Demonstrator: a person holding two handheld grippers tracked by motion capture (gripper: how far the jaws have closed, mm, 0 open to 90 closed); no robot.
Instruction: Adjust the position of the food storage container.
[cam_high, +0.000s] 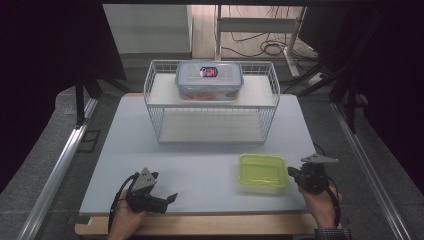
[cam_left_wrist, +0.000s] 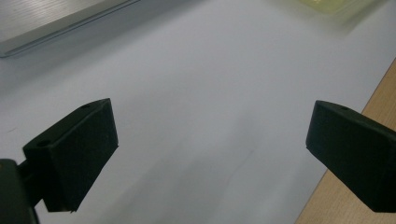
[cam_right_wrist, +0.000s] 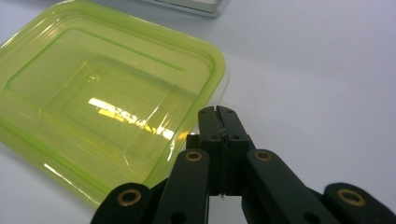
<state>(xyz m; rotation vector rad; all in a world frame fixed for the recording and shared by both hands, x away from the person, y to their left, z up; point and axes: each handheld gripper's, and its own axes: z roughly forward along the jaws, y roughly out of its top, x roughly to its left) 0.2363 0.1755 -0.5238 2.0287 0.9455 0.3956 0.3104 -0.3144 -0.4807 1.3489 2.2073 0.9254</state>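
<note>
A shallow yellow-green plastic container (cam_high: 263, 171) lies on the white table (cam_high: 200, 160) at the front right. My right gripper (cam_high: 294, 172) sits just off its right edge. In the right gripper view the two jaws are pressed together, shut with nothing between them (cam_right_wrist: 218, 112), beside the container's (cam_right_wrist: 102, 107) rounded corner. My left gripper (cam_high: 166, 187) rests near the front left edge and points right. Its jaws stand wide open (cam_left_wrist: 210, 130) over bare table, and a corner of the green container (cam_left_wrist: 336, 5) lies far ahead.
A white wire rack (cam_high: 212, 107) stands at the back middle of the table. On its upper shelf is a clear lidded box (cam_high: 209, 80) with red contents. The table's wooden front edge (cam_high: 200, 225) runs below both hands.
</note>
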